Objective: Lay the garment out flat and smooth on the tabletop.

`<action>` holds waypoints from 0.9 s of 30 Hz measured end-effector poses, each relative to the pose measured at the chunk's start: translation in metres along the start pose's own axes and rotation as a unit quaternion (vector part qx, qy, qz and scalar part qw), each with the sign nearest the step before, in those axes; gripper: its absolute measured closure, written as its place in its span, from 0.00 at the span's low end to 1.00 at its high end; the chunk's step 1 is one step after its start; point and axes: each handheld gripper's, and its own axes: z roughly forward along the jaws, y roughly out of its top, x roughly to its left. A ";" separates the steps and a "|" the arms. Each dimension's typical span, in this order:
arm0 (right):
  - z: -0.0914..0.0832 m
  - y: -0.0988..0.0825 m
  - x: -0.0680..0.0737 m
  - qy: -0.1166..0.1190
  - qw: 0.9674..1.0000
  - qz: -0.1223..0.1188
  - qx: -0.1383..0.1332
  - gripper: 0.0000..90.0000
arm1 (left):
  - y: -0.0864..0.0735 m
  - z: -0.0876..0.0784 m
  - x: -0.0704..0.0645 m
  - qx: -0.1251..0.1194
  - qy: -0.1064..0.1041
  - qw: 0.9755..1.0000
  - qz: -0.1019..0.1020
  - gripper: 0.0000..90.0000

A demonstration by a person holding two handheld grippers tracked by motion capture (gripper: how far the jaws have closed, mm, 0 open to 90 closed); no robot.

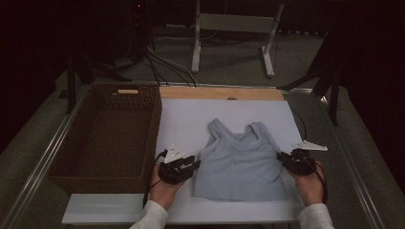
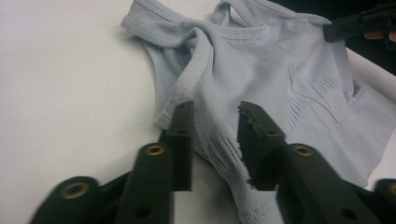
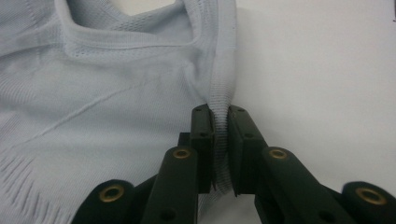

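Top (image 1: 241, 162): pale blue ribbed knit, flat on white board (image 1: 191, 119), straps pointing away from the person, hem nearest
Left gripper (image 2: 215, 123): jaws parted over the side seam, fabric between, not pinched
Right gripper (image 3: 220, 122): jaws clamped on the ribbed armhole edge
Basket (image 1: 76, 162): brown wicker, left of the board
Room: bare board beyond the straps

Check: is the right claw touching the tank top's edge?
Touching. The right gripper view shows the right claw with jaws pinched on the tank top's ribbed edge.
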 end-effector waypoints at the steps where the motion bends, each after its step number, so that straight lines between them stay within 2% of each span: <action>1: 0.000 0.000 0.000 -0.003 1.000 0.001 -0.002 0.91 | 0.000 0.001 -0.001 0.001 0.000 1.000 0.003 0.71; 4: 0.000 0.000 0.000 -0.026 1.000 0.001 -0.012 0.91 | -0.001 0.003 -0.003 0.006 -0.006 1.000 0.007 0.68; 11: 0.000 0.000 -0.001 -0.028 0.999 0.004 -0.018 0.90 | -0.003 0.011 -0.007 0.020 -0.011 1.000 0.010 0.65; 15: -0.002 0.001 -0.001 -0.054 0.998 0.002 -0.030 0.90 | -0.005 0.013 -0.007 0.025 -0.014 1.000 0.008 0.65; 19: -0.002 0.000 0.000 -0.053 0.998 0.001 -0.031 0.90 | -0.005 0.014 -0.009 0.029 -0.018 0.999 0.008 0.65; 21: -0.002 0.000 0.000 -0.043 0.999 0.005 -0.032 0.88 | -0.007 0.017 -0.011 0.038 -0.018 0.999 0.014 0.67; 23: -0.003 0.000 0.000 -0.043 0.998 0.006 -0.035 0.83 | -0.008 0.020 -0.012 0.046 -0.011 0.999 0.022 0.72; 25: -0.004 0.000 0.001 -0.037 0.999 0.007 -0.035 0.73 | -0.009 0.022 -0.013 0.054 -0.011 0.998 0.029 0.83; 27: -0.006 0.000 0.002 -0.032 0.999 0.010 -0.035 0.61 | -0.010 0.024 -0.014 0.061 -0.005 0.997 0.037 0.89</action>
